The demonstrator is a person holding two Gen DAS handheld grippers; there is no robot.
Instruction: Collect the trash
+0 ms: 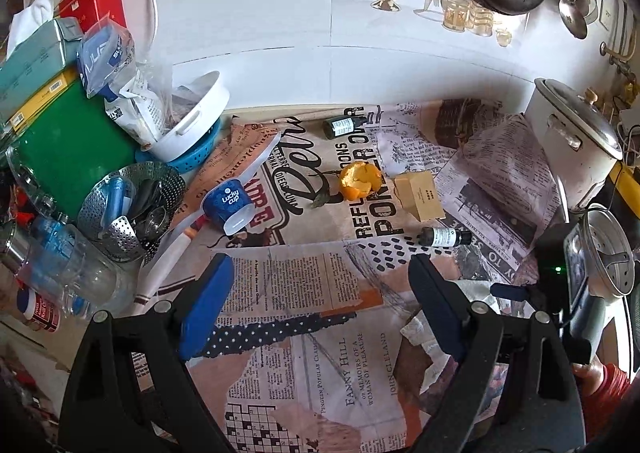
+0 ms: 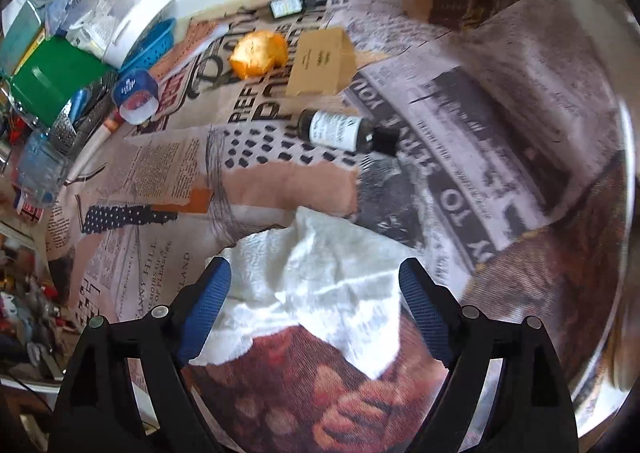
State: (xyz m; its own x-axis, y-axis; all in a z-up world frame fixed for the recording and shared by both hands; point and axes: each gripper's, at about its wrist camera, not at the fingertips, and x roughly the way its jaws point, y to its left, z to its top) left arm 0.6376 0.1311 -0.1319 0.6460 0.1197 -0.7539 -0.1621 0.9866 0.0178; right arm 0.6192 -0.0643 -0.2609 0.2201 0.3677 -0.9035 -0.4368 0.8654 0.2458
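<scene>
Both grippers' fingers (image 1: 208, 309) (image 2: 208, 305) spread wide.

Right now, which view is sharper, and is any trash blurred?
Left wrist view is sharp: the orange peel and cup read clearly. Right wrist view is motion-blurred, worst toward its right edge; the tissue and bottle look soft.

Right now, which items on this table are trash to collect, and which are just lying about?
Likely trash:
- crumpled paper towel, between the open right gripper fingers
- orange peel
- Lucky Cup tub, on its side
- small cardboard box
- two dark bottles, possibly

Just lying about:
- white cooker
- steamer basket
- green board

Left gripper open, empty.
</scene>
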